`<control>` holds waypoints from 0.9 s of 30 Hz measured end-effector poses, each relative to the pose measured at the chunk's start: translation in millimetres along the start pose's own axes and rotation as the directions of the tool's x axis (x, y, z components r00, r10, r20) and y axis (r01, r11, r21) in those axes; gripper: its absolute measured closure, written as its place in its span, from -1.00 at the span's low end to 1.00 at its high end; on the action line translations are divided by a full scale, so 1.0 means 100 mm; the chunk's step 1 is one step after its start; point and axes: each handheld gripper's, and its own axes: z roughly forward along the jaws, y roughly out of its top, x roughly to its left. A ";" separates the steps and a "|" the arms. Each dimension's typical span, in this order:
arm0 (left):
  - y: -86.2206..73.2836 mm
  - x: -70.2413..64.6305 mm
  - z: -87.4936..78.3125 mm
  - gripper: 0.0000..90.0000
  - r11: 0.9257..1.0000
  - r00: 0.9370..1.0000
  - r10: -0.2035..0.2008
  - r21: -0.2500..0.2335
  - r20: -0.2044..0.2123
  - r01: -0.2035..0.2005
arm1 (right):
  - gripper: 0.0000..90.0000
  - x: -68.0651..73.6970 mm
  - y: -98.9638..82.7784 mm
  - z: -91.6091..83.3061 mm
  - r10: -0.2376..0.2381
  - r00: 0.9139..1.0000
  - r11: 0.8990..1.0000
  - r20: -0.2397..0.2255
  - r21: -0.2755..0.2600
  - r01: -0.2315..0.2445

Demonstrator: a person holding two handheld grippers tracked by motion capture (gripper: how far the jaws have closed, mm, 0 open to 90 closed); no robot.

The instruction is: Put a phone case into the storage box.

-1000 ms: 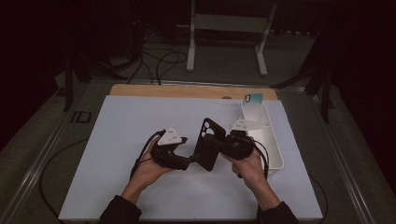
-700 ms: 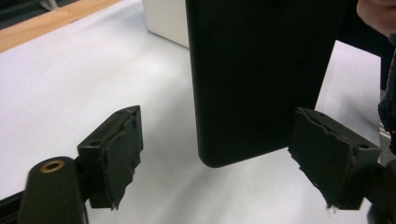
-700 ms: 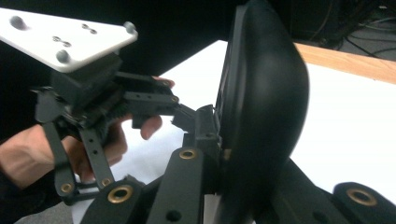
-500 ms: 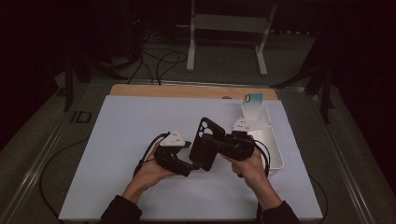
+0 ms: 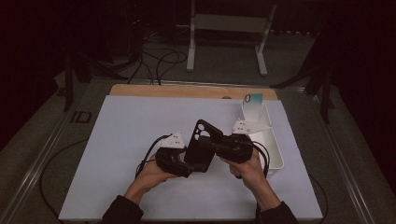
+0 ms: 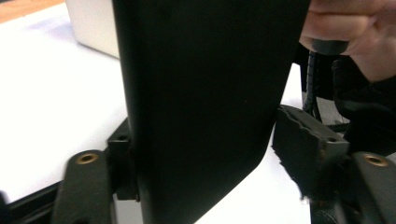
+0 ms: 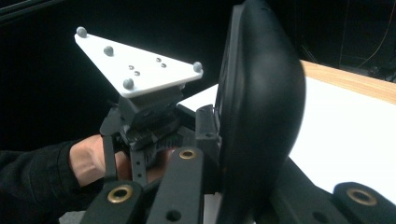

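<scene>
Over the white desk (image 5: 116, 140) in a dark room, the right gripper (image 5: 219, 145) clamps the black phone case (image 5: 201, 147) upright. The left gripper (image 5: 187, 163) has just been closing around its lower end, one pad short. Next, a firm hold there for the handover.

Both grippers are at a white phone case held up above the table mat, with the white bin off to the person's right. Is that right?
Not quite: the phone case is black, not white, as the high view shows. The rest holds: the left gripper and right gripper meet at it above the mat, with the white bin to the right.
</scene>
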 end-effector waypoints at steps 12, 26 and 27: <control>-0.04 0.00 -0.05 0.33 1.000 1.000 0.025 -0.011 0.018 -0.025 | 0.79 -0.06 -0.01 -0.07 -0.016 0.999 1.000 -0.041 0.015 0.017; -0.06 -0.03 -0.03 0.77 0.999 0.999 0.045 -0.009 -0.023 -0.045 | -0.02 -0.13 -0.04 -0.06 -0.019 1.000 0.999 -0.003 0.048 0.019; -0.06 -0.03 -0.03 0.78 0.999 0.999 0.044 -0.008 -0.030 -0.044 | -0.18 -0.13 -0.04 -0.05 -0.018 1.000 0.998 0.011 0.057 0.017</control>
